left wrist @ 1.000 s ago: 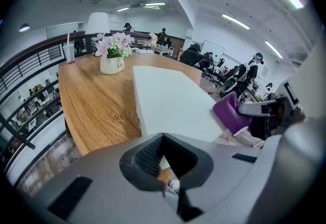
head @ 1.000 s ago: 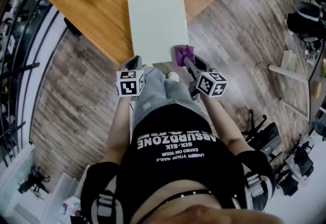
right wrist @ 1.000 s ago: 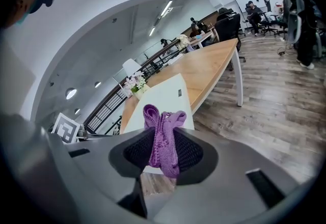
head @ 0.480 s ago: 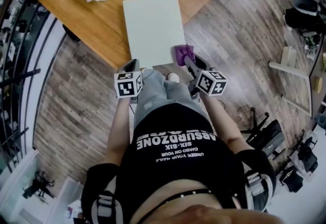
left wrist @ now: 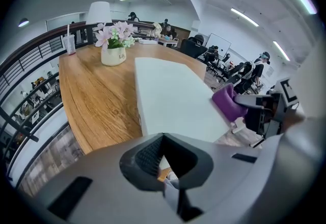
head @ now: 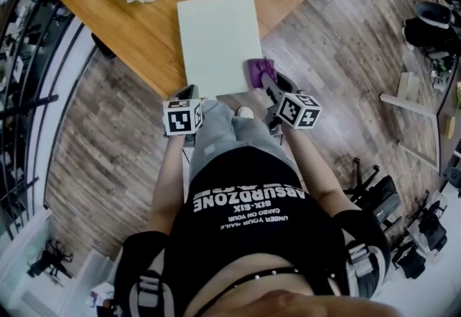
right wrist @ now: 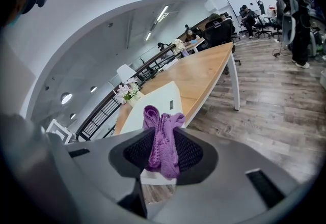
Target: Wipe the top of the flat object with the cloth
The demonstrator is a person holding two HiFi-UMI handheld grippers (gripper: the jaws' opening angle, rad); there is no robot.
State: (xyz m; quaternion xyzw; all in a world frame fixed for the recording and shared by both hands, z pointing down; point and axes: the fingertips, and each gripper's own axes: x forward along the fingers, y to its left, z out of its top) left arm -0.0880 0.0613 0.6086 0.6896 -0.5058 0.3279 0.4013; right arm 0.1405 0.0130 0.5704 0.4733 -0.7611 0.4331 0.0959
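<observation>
Now right hand-held gripper (head: 267, 78), clamping cloth (head: 258, 68), moved farther along edge of flat object (head: 216, 38); left hand-held gripper (head: 189, 93) closed, empty.

**Cloth moves forward along the board**

Your right gripper (head: 266, 83) now sits a little farther from you. It carries the purple cloth (head: 260, 70) away from the near right corner of the pale board (head: 216, 42) and slightly up along its right edge.
</observation>
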